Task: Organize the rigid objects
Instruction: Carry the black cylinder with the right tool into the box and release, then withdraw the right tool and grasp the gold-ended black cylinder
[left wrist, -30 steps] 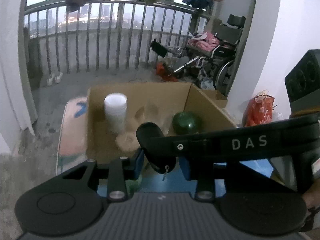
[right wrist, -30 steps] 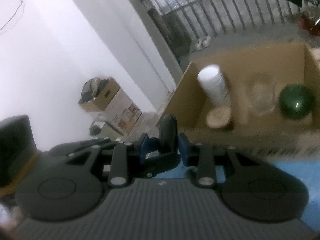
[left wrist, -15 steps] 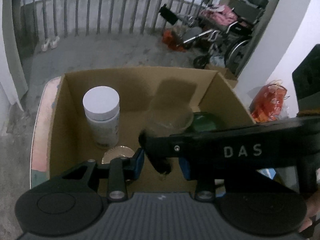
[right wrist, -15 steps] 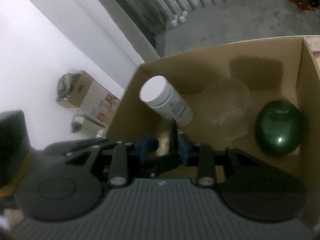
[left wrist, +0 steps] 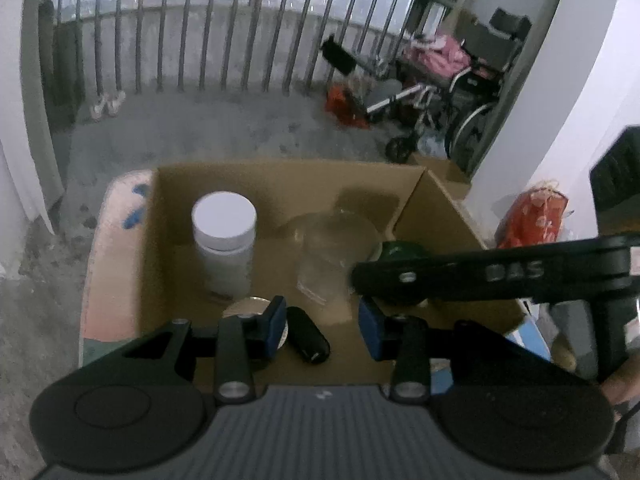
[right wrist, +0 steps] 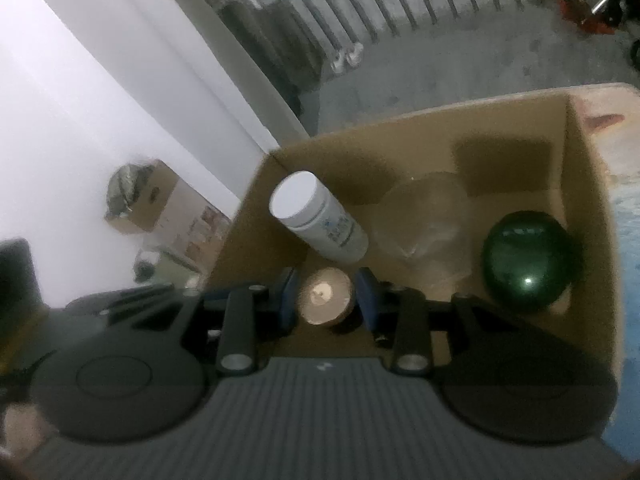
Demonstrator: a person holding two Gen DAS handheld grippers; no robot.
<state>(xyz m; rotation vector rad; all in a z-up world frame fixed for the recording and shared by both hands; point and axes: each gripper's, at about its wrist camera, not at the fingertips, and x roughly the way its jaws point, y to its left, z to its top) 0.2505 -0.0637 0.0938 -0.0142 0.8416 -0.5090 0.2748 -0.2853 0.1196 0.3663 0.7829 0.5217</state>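
An open cardboard box (left wrist: pixel 280 178) holds a white bottle (left wrist: pixel 224 240), a clear glass bowl (left wrist: pixel 336 244), a dark green round object (right wrist: pixel 524 256) and a small tan disc (right wrist: pixel 326 296). A black key fob (left wrist: pixel 308 334) lies on the box floor between my left gripper's (left wrist: pixel 322 326) open fingers. My right gripper (right wrist: pixel 326 300) is open above the box, its fingers on either side of the tan disc. The right gripper's black body (left wrist: pixel 500 272) crosses the left wrist view.
The box sits on a table with a blue mat (right wrist: pixel 628 248). A balcony railing (left wrist: pixel 240 40), a wheelchair (left wrist: pixel 460 92) and an orange bag (left wrist: pixel 536 216) lie beyond. A smaller cardboard box (right wrist: pixel 156 196) stands by the white wall.
Both grippers were shut on the black key fob over the box. Both have opened and the fob now lies on the box floor.
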